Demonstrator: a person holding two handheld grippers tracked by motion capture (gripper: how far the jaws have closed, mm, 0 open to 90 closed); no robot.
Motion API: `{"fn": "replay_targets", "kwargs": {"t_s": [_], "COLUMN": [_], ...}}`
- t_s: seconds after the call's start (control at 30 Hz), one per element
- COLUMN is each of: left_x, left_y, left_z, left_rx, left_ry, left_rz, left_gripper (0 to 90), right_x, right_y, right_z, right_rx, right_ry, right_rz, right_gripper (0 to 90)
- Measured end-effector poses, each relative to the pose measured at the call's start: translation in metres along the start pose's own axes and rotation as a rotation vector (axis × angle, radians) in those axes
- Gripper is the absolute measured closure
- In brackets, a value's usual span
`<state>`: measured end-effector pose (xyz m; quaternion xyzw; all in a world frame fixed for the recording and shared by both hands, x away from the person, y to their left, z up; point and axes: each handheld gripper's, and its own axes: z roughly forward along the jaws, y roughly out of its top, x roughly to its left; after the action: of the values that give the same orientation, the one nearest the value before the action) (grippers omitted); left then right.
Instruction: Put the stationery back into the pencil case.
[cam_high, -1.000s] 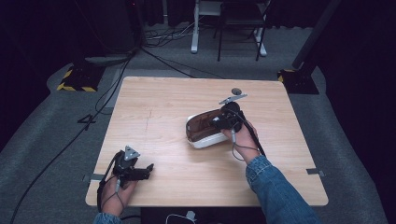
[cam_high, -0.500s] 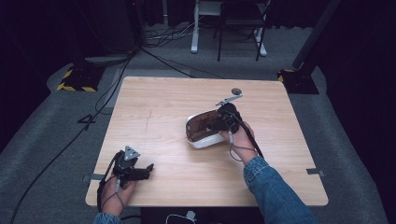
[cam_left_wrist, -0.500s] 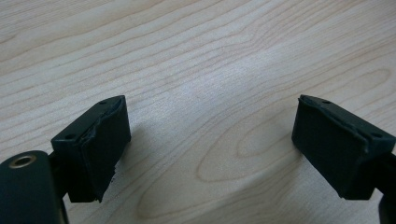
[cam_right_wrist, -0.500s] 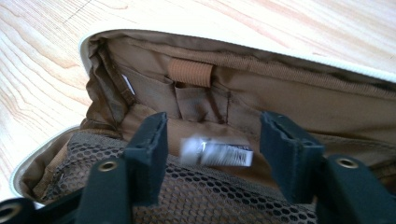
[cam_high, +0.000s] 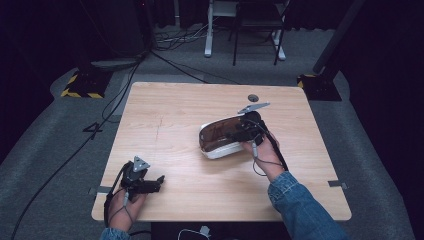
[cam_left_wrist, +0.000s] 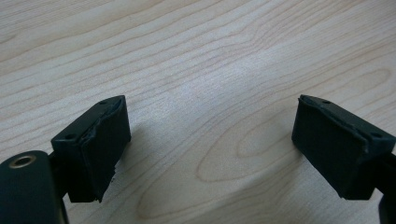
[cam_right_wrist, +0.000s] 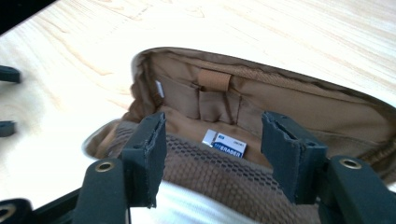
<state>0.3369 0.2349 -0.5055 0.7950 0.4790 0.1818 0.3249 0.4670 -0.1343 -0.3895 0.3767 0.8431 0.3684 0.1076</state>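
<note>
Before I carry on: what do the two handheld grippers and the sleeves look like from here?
Both grippers are black. The left gripper and right gripper each carry a grey three-cornered plate on top and trail a thin black cable. Up close, the jaws are blocky, with worn, ragged black pads and brass-coloured eyelets at their bases. The right sleeve is blue denim.

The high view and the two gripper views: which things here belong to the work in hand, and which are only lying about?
Seems to belong to the work:
- open pouch with brown lining
- eraser inside it
- right gripper, open at the pouch mouth

Only standing by:
- left gripper, open over bare table
- small dark round spot on the table
- chair and cables on the floor
</note>
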Motion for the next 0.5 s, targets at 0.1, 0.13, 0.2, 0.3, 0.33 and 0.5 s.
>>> {"fn": "replay_targets", "kwargs": {"t_s": [0.1, 0.13, 0.2, 0.3, 0.33, 0.5], "left_x": [0.000, 0.000, 0.000, -0.001, -0.001, -0.001], "left_y": [0.000, 0.000, 0.000, 0.000, 0.000, -0.001], "left_z": [0.000, 0.000, 0.000, 0.000, 0.000, -0.001], "left_rx": [0.000, 0.000, 0.000, 0.002, 0.001, 0.000], "left_ry": [0.000, 0.000, 0.000, -0.006, -0.007, -0.010], "left_rz": [0.000, 0.000, -0.001, -0.007, -0.004, 0.004], "left_gripper": [11.8, 11.8, 11.8, 11.8, 11.8, 11.8], "right_x": [0.001, 0.001, 0.001, -0.001, -0.001, -0.006], "right_y": [-0.004, -0.006, -0.009, -0.013, -0.015, -0.024], "right_z": [-0.014, -0.020, -0.028, -0.042, -0.045, -0.061], "right_rx": [-0.026, -0.039, -0.050, -0.078, -0.084, -0.102], "right_ry": [0.012, 0.018, 0.029, 0.029, 0.029, 0.042], "right_rz": [-0.011, -0.016, -0.012, -0.028, -0.031, -0.030], "right_gripper": [41.0, 41.0, 41.0, 40.8, 40.8, 40.4]}}
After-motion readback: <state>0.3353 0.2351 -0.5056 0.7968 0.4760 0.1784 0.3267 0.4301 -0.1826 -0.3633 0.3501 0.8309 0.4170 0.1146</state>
